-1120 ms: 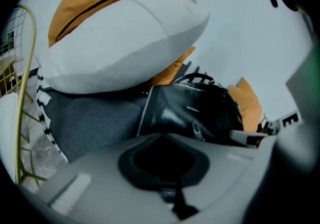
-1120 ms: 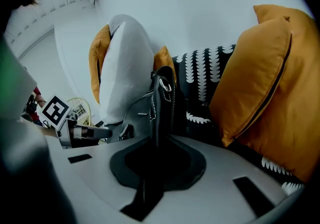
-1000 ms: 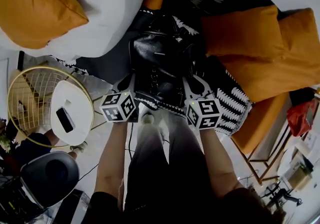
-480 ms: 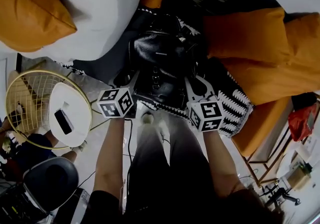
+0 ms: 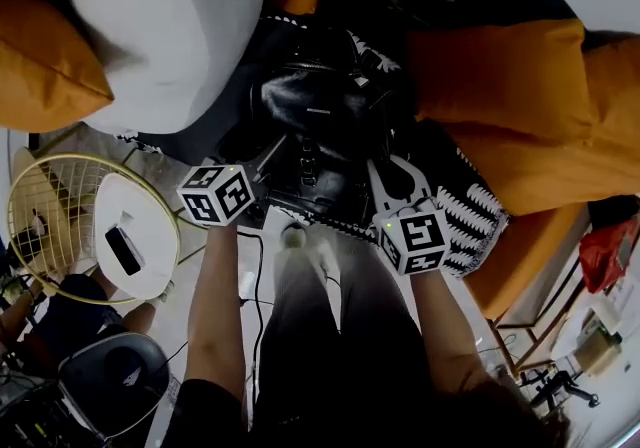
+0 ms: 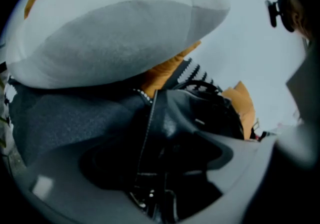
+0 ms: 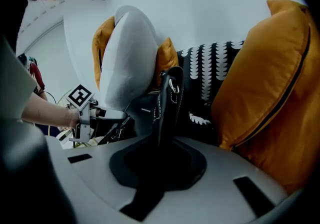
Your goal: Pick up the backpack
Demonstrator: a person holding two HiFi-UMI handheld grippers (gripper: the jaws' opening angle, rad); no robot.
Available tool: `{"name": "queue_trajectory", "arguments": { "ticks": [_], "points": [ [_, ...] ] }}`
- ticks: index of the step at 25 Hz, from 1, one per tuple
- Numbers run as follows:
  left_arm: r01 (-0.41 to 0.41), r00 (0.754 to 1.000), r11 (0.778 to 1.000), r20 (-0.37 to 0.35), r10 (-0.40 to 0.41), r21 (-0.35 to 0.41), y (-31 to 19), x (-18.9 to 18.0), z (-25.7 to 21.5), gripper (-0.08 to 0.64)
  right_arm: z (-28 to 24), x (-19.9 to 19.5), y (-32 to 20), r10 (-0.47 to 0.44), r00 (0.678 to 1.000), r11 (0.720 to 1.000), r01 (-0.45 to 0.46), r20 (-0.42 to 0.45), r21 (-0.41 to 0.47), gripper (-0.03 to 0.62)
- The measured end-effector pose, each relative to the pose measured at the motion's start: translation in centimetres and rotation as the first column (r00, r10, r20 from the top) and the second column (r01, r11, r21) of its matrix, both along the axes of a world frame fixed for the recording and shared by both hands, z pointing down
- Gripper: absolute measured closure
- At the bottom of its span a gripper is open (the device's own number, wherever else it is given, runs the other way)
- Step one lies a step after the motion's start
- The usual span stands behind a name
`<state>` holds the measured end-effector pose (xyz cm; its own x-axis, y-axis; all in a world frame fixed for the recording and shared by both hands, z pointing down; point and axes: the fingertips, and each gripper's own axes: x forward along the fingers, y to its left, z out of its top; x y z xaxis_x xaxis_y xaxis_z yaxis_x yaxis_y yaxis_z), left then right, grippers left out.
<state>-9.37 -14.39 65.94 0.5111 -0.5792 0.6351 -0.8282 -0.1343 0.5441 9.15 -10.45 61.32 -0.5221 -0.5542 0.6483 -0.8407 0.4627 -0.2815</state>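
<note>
Backpack [image 5: 320,116] lies between white cushion [image 5: 170,26] and orange cushion [image 5: 500,86]; right gripper [image 5: 388,178] clenched on its strap [image 7: 165,103]; left gripper [image 5: 265,156] jaws have just been opening, second strap [image 6: 147,133] loose between them.

White cushion [image 5: 170,26], orange cushion [image 5: 500,76], gold wire table [image 5: 40,226].

1. Black backpack [image 5: 320,126] at centre; white cushion [image 5: 170,26] at 10 o'clock, orange cushion [image 5: 510,86] at 3.
2. Left gripper [image 5: 265,158] at backpack's 8 o'clock; jaws have just been opening, backpack edge between them.
3. Right gripper [image 5: 388,176] at its 5 o'clock.
4. Phone [image 5: 123,251] on round white tabletop [image 5: 150,226], 8 o'clock.
</note>
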Motion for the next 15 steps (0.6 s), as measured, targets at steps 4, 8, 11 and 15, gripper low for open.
{"name": "queue_trajectory", "arguments": {
  "ticks": [4, 8, 11, 15],
  "points": [
    [-0.008, 1.0, 1.0, -0.022, 0.007, -0.029, -0.7, 0.4, 1.0, 0.143, 0.3, 0.1, -0.4, -0.008, 1.0, 1.0, 0.008, 0.005, 0.001, 0.56],
    [-0.058, 0.998, 0.998, -0.025, 0.058, -0.039, -0.7, 1.1, 1.1, 0.224, 0.6, 0.0, -0.4, -0.003, 1.0, 1.0, 0.003, 0.007, -0.012, 0.56],
    [-0.076, 0.997, 0.996, -0.01, 0.075, -0.049, -0.6, 1.1, 0.9, 0.246, 0.7, 0.2, -0.3, 0.01, 1.0, 1.0, -0.01, 0.0, -0.021, 0.56],
    [-0.095, 0.995, 0.995, 0.038, 0.096, -0.036, 0.0, 0.5, 0.2, 0.326, 0.5, 0.1, 0.1, 0.041, 0.999, 0.999, -0.041, -0.005, -0.025, 0.56]
  ]
}}
